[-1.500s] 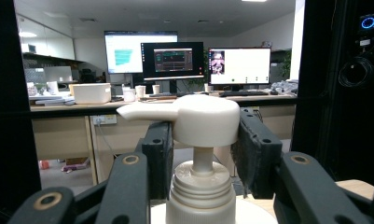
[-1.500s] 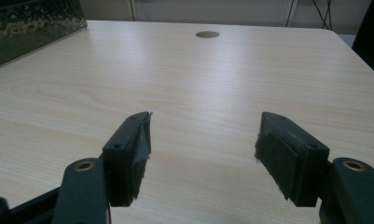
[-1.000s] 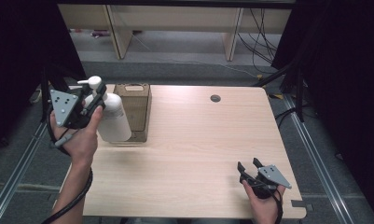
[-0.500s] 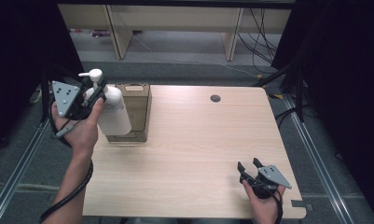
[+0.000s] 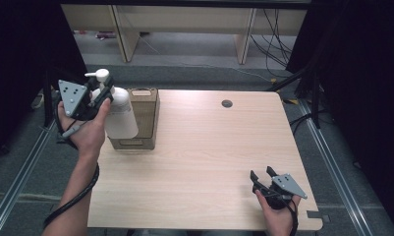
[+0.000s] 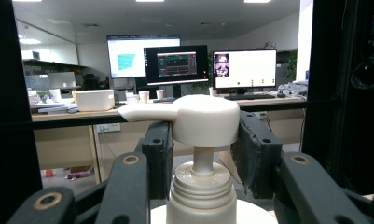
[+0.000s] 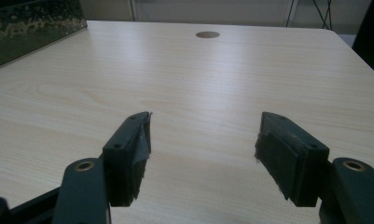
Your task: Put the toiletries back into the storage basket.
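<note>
The desk (image 5: 204,162) carried a brown cardboard box (image 5: 138,118) near its far left corner, with a grommet hole (image 5: 227,103) farther right. A white pump bottle (image 5: 118,115) hung at the box's left side, over the desk's left edge and clear of the surface. The left gripper (image 5: 102,94) held it, its jaws closed on the bottle's neck just under the pump head (image 6: 204,119). Against the frames from a second before, the bottle had travelled a little away from the person, along the box's left side, and slightly up. That suggested a carry under way, probably a lift toward the box's top, with nothing set down yet. The right gripper (image 5: 261,177) rested near the front right corner, jaws apart and empty.
</note>
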A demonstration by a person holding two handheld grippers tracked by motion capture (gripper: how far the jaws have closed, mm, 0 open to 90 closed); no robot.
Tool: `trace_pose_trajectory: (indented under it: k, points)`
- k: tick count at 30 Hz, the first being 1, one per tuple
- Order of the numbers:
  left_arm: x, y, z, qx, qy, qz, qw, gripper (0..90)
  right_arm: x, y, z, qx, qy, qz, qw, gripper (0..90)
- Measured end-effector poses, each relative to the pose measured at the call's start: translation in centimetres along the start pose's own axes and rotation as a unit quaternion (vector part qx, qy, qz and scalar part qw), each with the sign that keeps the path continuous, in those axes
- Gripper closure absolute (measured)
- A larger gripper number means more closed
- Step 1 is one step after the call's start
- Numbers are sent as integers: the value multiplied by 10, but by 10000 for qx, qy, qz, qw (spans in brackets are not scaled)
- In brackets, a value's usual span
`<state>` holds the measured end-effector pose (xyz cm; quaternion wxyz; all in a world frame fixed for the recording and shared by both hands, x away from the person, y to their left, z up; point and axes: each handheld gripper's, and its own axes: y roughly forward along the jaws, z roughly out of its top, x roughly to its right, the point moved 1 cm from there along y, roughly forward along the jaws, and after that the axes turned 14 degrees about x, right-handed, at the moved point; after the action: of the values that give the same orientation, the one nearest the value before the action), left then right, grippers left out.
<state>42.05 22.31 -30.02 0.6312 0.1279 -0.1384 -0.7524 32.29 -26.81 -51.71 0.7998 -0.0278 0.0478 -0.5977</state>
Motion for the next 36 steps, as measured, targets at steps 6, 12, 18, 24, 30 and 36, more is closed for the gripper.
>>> trace_pose_trajectory:
  k: [6,12,18,24,30,36]
  points:
    - [-1,3,-1,44,-27,60,10000,595,0,0,0,24,-34,-9,10000,356]
    - [-5,8,-4,35,32,104,9999,595,0,1,0,22,-28,3,10000,356]
    - [-7,11,-8,43,10,138,9999,595,-1,0,0,-17,27,6,10000,356]
    - [-8,15,-12,40,12,149,9999,595,0,0,0,18,-30,1,10000,356]
    - [-8,18,-15,31,36,129,9999,595,0,0,0,3,11,17,10000,355]
    - [-8,20,-18,-7,56,119,9999,595,0,0,0,1,8,20,10000,354]
